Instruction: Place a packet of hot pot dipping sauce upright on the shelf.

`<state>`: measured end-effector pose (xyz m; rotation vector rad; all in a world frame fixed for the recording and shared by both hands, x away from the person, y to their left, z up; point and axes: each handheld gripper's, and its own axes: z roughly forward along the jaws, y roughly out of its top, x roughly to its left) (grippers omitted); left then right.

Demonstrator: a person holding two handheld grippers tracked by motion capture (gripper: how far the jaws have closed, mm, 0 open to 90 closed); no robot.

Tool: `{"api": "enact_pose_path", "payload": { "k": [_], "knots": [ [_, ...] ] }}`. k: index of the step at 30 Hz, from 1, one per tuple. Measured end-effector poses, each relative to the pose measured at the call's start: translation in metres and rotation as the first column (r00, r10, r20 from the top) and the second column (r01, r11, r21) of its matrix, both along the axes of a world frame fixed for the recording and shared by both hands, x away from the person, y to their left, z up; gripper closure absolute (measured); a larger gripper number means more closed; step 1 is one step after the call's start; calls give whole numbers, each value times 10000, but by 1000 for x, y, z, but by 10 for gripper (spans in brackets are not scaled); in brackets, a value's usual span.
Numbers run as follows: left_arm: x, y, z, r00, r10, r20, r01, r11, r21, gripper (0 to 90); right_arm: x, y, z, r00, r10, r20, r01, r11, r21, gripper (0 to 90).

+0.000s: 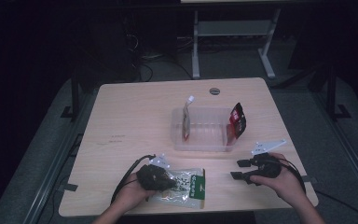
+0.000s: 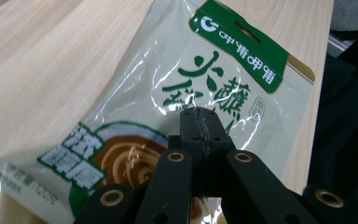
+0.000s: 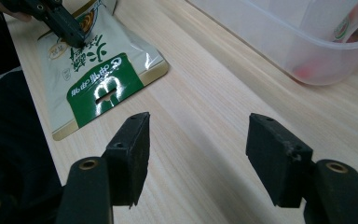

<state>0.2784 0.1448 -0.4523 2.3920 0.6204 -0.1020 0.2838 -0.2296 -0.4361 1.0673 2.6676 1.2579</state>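
Left gripper (image 2: 200,116): jaws pressed together, tips resting on the pouch; whether any film is pinched between them I cannot tell.

Pouch (image 2: 177,93): 1 flat snack bag, glossy cream film with green print, a green header strip and a hang slot at the top. Lies face up at the near table edge, well apart from the bin. Judged light, soft and crinkly; film looks slippery, contents probably brittle (a hard squeeze could crush them). Best hold likely the sealed header or a side seam, where the film is doubled and stiff.

Right gripper (image 3: 198,140): jaws spread wide, nothing between them, held over bare table near the pouch's header end. Matte black pads, faintly textured.

Bin (image 1: 200,140): 1 clear plastic tub, rectangular, rounded corners, thin rigid walls, mid-table. Holds 2 upright packets: a pale one (image 1: 187,116) at its left end, a red-and-black one (image 1: 236,119) at its right end.

Table (image 1: 130,116): pale wood-grain laminate, smooth.
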Motion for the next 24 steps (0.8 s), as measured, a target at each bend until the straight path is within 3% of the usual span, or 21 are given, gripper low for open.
{"api": "enact_pose_path", "payload": {
  "k": [2,5,9,10,13,19,24],
  "knots": [
    [-2,5,4,9998,-18,210,13,9996,274,898,0,-1,0,10000,-19,-3,19,10000,39,394],
    [-4,22,9,9975,465,541,-489,9978,450,898,0,-2,0,10000,-32,-3,32,10000,51,394],
    [-1,54,9,9829,1519,1039,-1642,9788,1222,898,0,-2,0,10000,-18,-1,18,10000,46,394],
    [0,60,8,9794,1746,1012,-1864,9749,1216,898,0,-2,0,10000,10,-1,-10,10000,9,395],
    [3,64,5,9779,1885,905,-1990,9718,1268,898,0,0,1,10000,34,31,-34,10000,16,394],
    [5,59,3,9872,1518,490,-1566,9808,1158,898,0,0,1,10000,0,5,0,10000,32,394],
    [-1,49,2,9912,1327,8,-1324,9886,719,898,0,-1,0,10000,-6,5,6,10000,36,394]
  ]
}}
